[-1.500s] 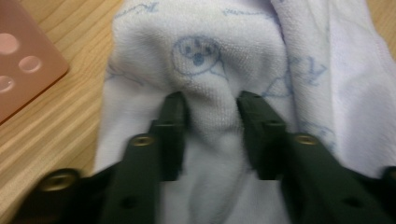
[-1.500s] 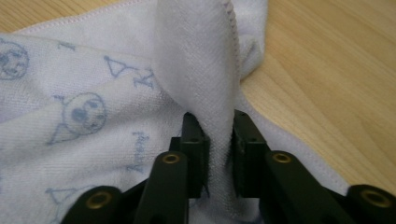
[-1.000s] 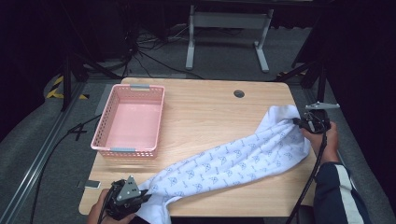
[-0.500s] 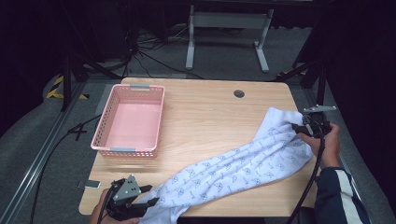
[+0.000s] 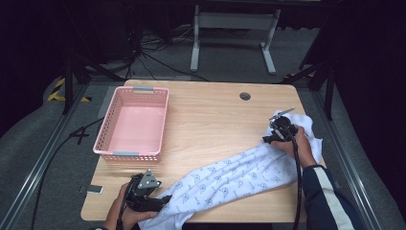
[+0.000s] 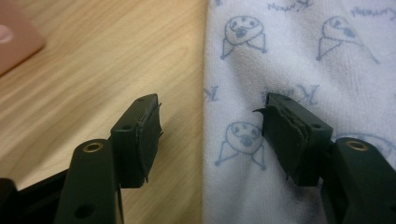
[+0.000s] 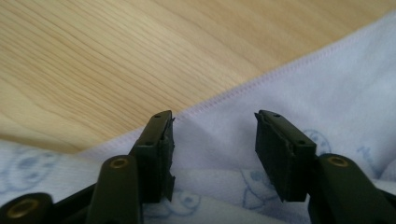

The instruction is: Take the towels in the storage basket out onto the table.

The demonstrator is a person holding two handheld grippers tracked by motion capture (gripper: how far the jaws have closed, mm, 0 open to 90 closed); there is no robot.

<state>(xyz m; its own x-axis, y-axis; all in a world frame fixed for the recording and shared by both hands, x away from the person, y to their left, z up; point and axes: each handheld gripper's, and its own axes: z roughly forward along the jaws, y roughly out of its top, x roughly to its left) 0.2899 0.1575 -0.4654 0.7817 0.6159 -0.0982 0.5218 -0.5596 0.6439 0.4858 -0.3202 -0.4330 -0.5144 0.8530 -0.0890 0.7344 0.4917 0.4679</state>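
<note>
The high view looked forward and down over the whole tabletop (image 5: 215,120). Each gripper view rode close above the wood, along its jaws, sharing the printed cloth (image 5: 239,175) with it.

We see the white towel (image 5: 234,179) with small blue prints lying stretched and rumpled, diagonally, well right of the pink basket (image 5: 131,125).

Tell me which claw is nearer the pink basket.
Left. The left claw sits just below the pink basket at the table's near edge; the right claw is far across, on the towel.
</note>
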